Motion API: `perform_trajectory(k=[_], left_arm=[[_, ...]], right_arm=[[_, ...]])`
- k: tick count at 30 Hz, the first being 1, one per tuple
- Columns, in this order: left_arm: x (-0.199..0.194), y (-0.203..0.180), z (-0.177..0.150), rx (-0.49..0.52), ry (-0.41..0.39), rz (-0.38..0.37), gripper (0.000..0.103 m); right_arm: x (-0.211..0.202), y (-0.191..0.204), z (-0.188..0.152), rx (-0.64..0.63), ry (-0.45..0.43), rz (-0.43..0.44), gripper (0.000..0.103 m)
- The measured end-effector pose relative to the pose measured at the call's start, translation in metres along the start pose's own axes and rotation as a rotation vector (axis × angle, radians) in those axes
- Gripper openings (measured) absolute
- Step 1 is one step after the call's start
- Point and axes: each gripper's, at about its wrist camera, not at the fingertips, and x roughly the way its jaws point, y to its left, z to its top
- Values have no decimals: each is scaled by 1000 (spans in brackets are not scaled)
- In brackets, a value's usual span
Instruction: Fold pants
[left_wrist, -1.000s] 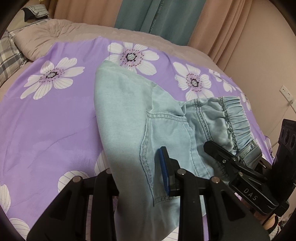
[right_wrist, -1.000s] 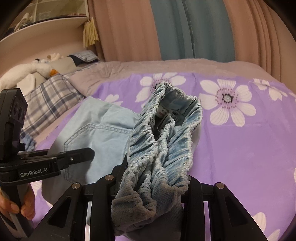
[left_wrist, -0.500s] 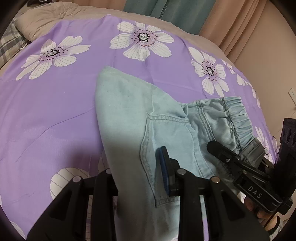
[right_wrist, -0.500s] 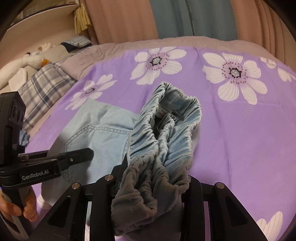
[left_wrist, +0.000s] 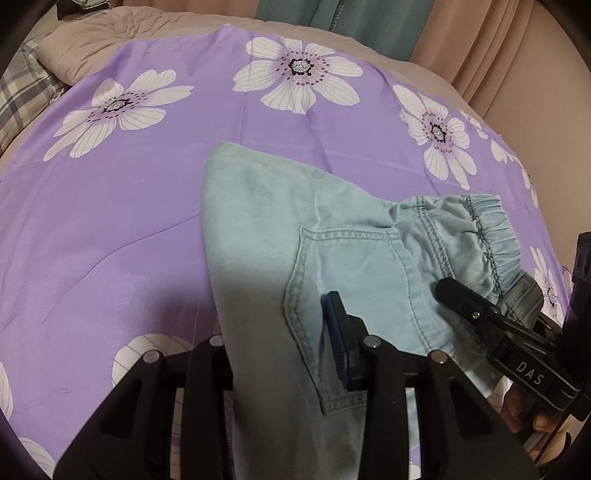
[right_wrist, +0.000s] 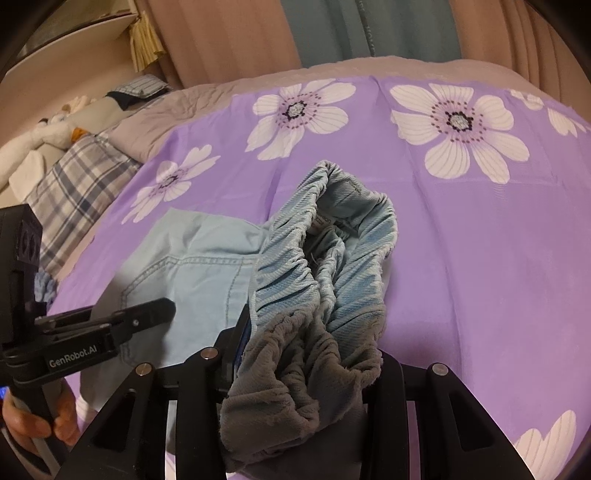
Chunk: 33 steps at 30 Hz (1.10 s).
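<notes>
Light blue denim pants (left_wrist: 280, 236) lie on a purple flowered sheet (left_wrist: 110, 229), back pocket up, elastic waistband (left_wrist: 495, 236) to the right. My left gripper (left_wrist: 284, 332) is shut on the pants fabric near the pocket; only its right finger with a blue pad (left_wrist: 334, 332) shows. My right gripper (right_wrist: 306, 350) is shut on the bunched elastic waistband (right_wrist: 332, 251), which hides its fingertips. The right gripper also shows in the left wrist view (left_wrist: 491, 325), and the left gripper in the right wrist view (right_wrist: 110, 321).
Plaid pillows (right_wrist: 74, 177) and white bedding (right_wrist: 40, 140) lie at the bed's left. A beige blanket (left_wrist: 122, 40) covers the far side. Curtains (right_wrist: 332, 33) hang behind the bed. A wall (left_wrist: 546, 107) is at the right.
Both grippers have moved forward over the bed with the pants held; the flowers and far bed edge have slid toward me. The grips have not changed.
</notes>
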Motion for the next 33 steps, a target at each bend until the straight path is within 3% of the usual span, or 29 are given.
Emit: perform_trajectory(k=[4,8,14,23,33], left_arm=[[0,0,-1,1,2,30,44],[-1,5,-3,-11,5,66,56],[-5,8,-11,-11,6,86,63],[-14,9,-24,7,9,95,64],[-25,6,-39,36,14,104,64]], right_arm=[[2,-4,-2,34,13,-20,48],[1,-8,-4,55,21,-20,52],[-4,-9,-6,63,22,-36,56],[-16,-10,-14,30,34,-53,64],[-32,-10,-22,-22,31,-82,64]])
